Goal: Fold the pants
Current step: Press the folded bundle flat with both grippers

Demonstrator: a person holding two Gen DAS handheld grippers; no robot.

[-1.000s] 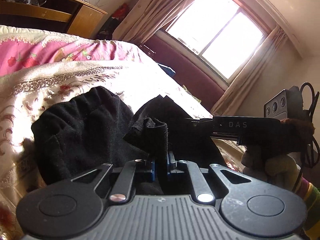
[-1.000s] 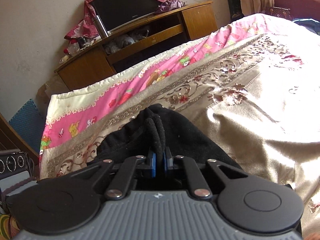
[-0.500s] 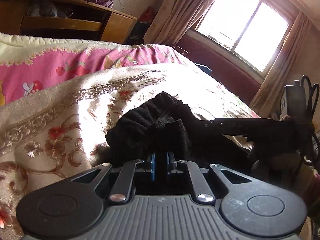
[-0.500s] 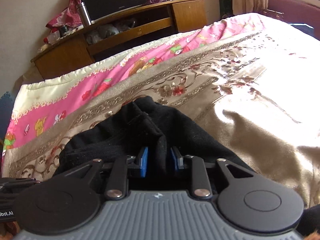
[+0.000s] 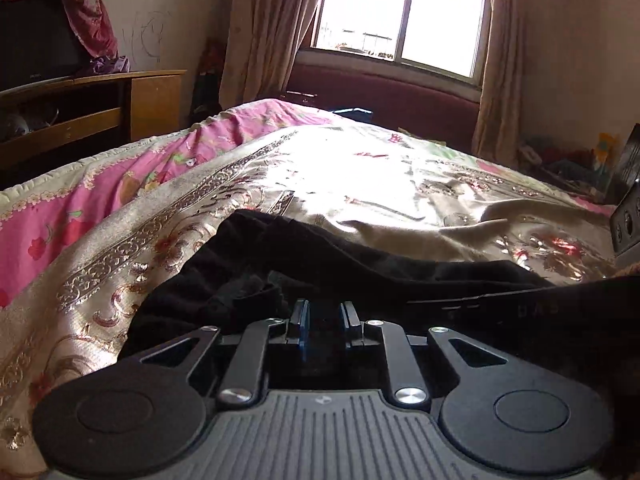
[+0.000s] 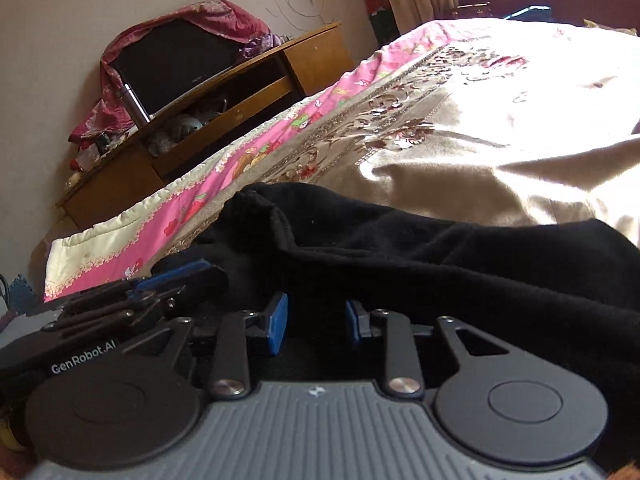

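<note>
The black pants [image 5: 320, 256] lie in a low, loosely bunched heap on the gold floral bedspread [image 5: 360, 176]. My left gripper [image 5: 324, 322] sits low at their near edge. Its jaws are opening, the blue pads stand slightly apart, and dark cloth lies between and under them without being pinched. In the right wrist view the pants [image 6: 440, 248] spread away to the right. My right gripper [image 6: 314, 322] rests on them, its jaws closing, with a clear gap between the pads and cloth beneath. A finger of the left gripper [image 6: 184, 270] shows close beside it on the left.
The bedspread [image 6: 480, 140] has a pink cartoon-print border [image 5: 60, 216] along its left side. A wooden cabinet [image 6: 200, 140] with a cloth-draped television [image 6: 172, 60] stands past that edge. A curtained window [image 5: 400, 12] and a dark red bench [image 5: 384, 96] lie beyond the bed.
Both grippers have sunk toward the bed and rolled. The pants, pinched and held up in a bunch before, now lie on the bedspread. Both pairs of pads have parted.
</note>
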